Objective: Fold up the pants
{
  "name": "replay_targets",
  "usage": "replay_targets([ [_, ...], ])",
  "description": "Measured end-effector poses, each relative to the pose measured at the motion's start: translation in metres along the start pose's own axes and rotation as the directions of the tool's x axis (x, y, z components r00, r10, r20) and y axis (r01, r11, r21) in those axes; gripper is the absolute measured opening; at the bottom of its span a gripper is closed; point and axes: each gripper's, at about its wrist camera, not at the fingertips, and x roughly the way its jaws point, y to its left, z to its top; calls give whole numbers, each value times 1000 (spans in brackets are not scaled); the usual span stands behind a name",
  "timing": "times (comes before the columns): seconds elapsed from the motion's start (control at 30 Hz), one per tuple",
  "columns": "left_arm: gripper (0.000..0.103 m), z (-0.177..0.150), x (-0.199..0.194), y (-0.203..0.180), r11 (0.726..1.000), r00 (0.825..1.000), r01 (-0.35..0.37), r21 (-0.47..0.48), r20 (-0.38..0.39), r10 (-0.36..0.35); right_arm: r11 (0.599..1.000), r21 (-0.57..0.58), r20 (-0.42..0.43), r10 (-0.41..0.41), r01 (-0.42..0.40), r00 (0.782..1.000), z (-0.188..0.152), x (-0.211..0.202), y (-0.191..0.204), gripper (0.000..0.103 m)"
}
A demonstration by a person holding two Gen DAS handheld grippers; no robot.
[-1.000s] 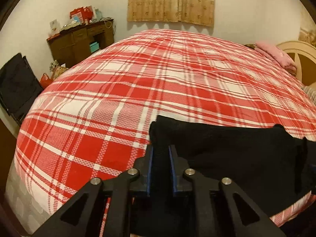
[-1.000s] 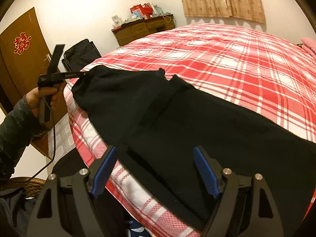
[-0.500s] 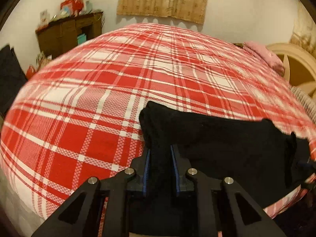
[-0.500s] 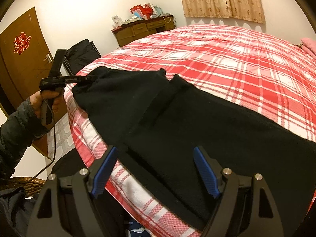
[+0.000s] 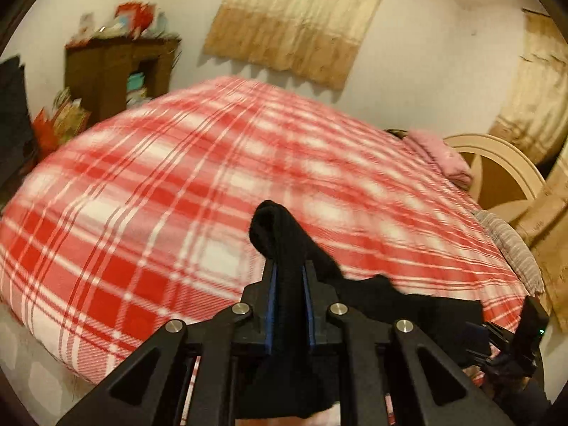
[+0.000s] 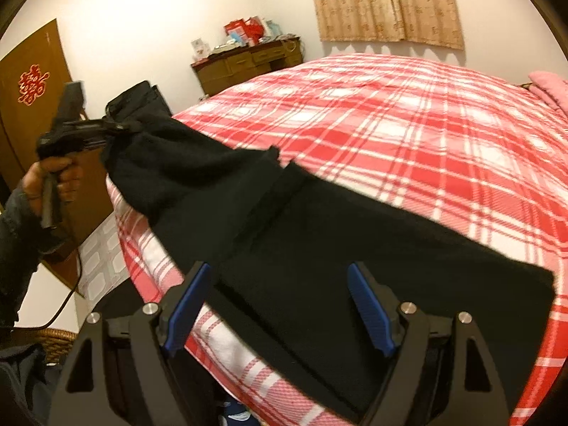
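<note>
Black pants (image 6: 319,234) lie along the near edge of a red-and-white plaid bed (image 6: 408,124). My left gripper (image 5: 288,277) is shut on one end of the pants (image 5: 280,234) and holds it lifted off the bed; it also shows at the far left of the right wrist view (image 6: 106,127). My right gripper (image 6: 280,301) is open, its blue pads on either side of the pants' other end near the bed edge, holding nothing.
A wooden dresser (image 6: 248,64) with clutter on top stands against the far wall. A dark bag (image 6: 142,96) sits by it. A brown door (image 6: 32,99) is at left. Pink pillows (image 5: 440,156) and a cream headboard (image 5: 497,163) are at right.
My left gripper has lifted its end of the pants up off the bed and swung, so that end hangs in the air. The right gripper has stayed open in place.
</note>
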Motion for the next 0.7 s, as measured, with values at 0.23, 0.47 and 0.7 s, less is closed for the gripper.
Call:
replay_targets([
  [0.23,13,9,-11,-69,992,995,97,83,22,-99,997,60,42,-51,49,998,6,-32,-17,82],
  [0.47,12,0,4,-155,962,979,202,186,-22,-201,989,118,77,-96,86,992,-1,-64,-42,82],
  [0.7,12,-33,44,-244,910,951,305,280,-132,-278,956,281,104,-122,89,987,-8,-81,-91,82],
])
